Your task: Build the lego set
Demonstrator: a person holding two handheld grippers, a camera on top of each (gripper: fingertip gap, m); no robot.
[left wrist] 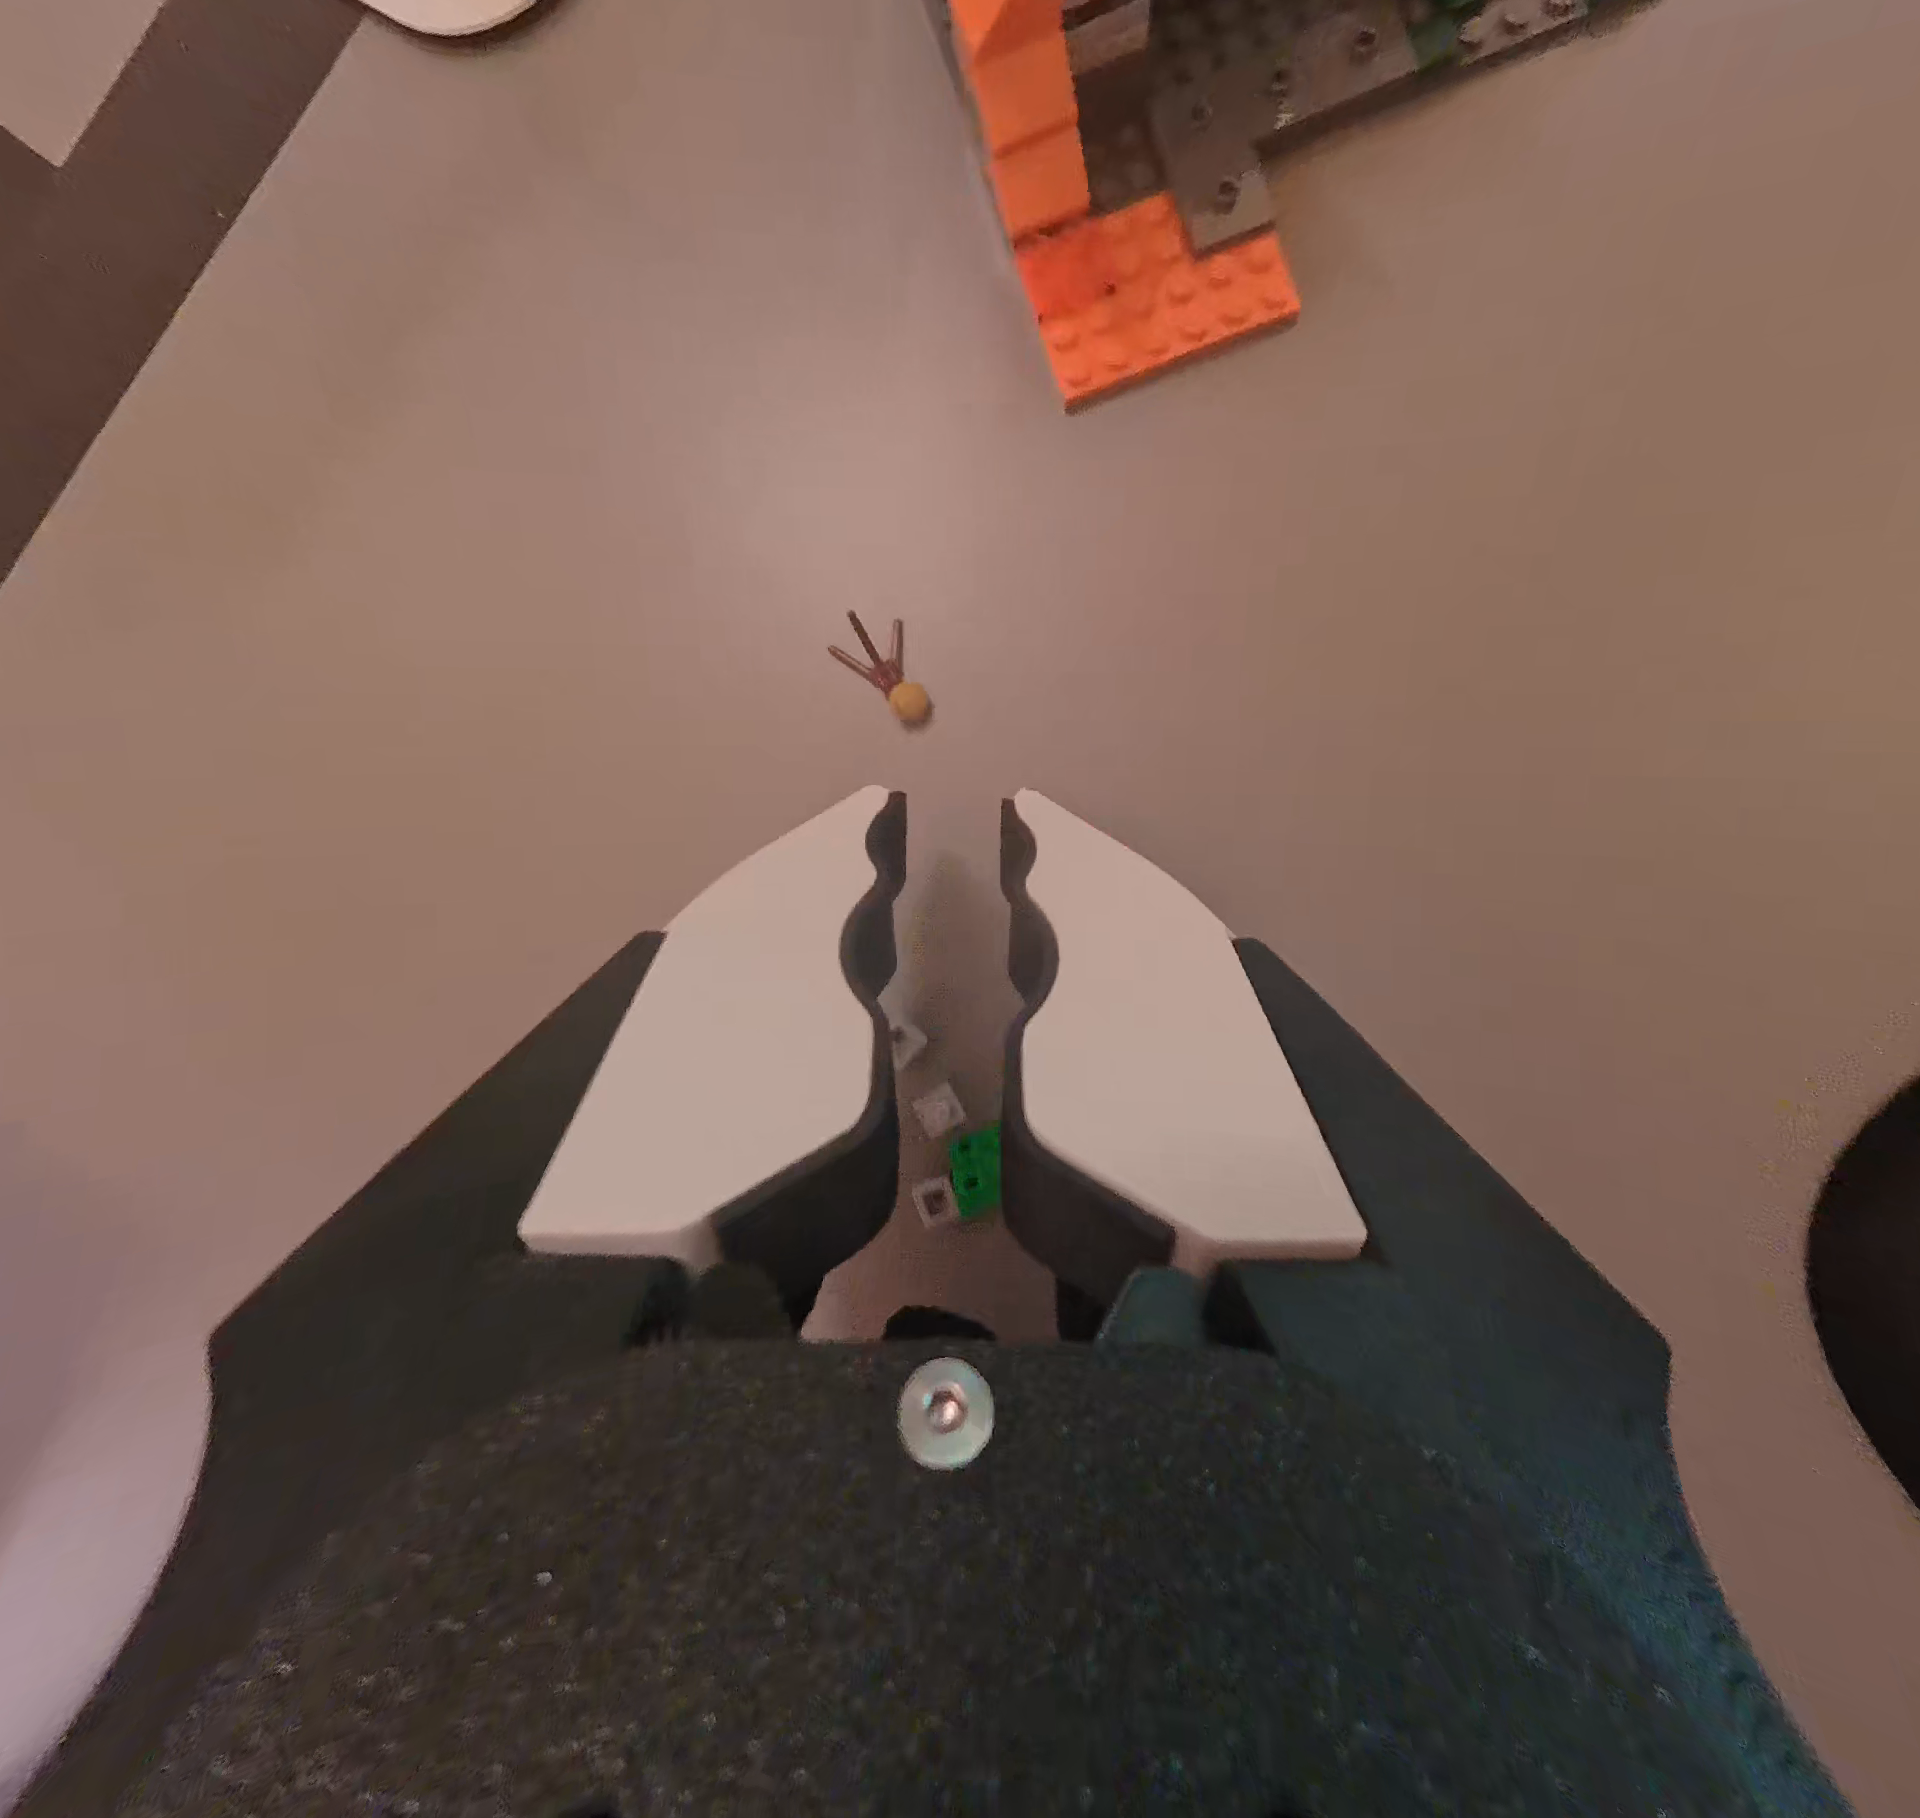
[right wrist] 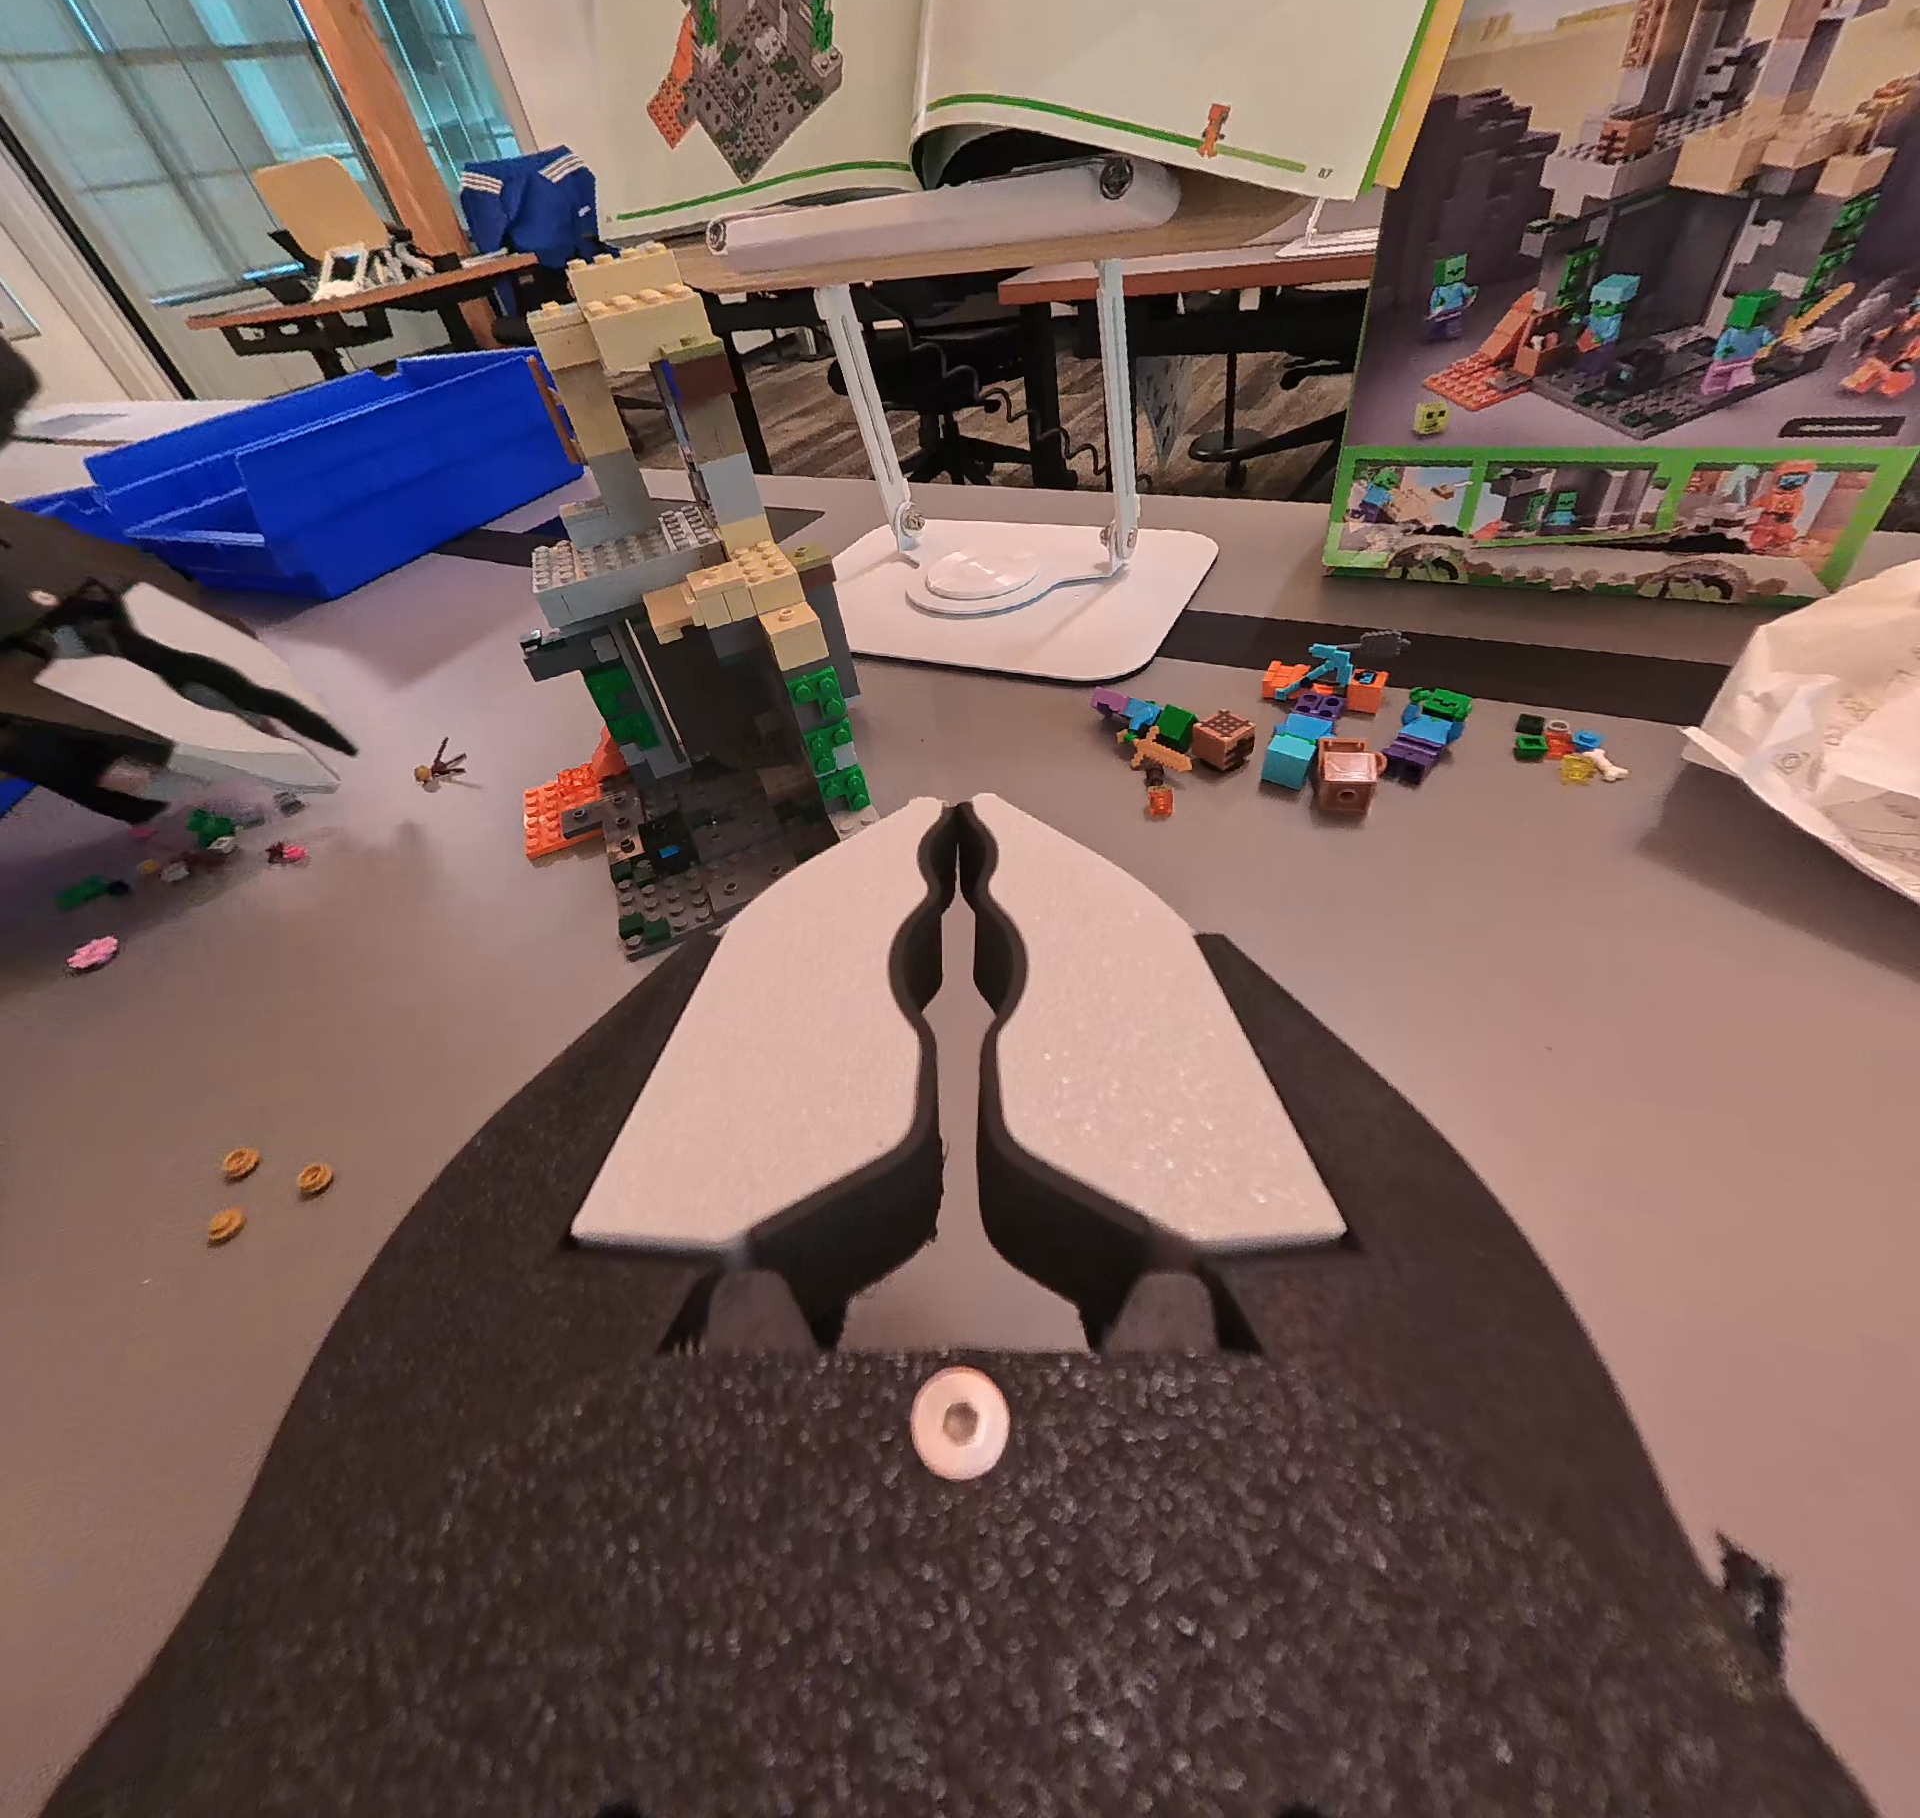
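The half-built lego model (right wrist: 696,646), grey and tan with green bricks and an orange base plate, stands on the grey table; its orange corner shows in the left wrist view (left wrist: 1153,303). A small dark red stem piece with a tan round end (left wrist: 888,675) lies on the table just ahead of my left gripper (left wrist: 951,802), which is open and empty above the table. The same piece shows in the right wrist view (right wrist: 442,766), close to the left gripper's fingers (right wrist: 239,719). My right gripper (right wrist: 954,810) is shut and empty, in front of the model.
Loose small bricks, white and green (left wrist: 961,1166), lie under my left gripper. Minifigures and coloured pieces (right wrist: 1320,729) lie right of the model. Three tan round pieces (right wrist: 270,1192), a white book stand (right wrist: 1023,615) holding the instruction booklet, blue bins (right wrist: 332,469), the set's box (right wrist: 1642,314) and a white bag (right wrist: 1829,729) surround the work area. Left tips to right tips: about 35 cm.
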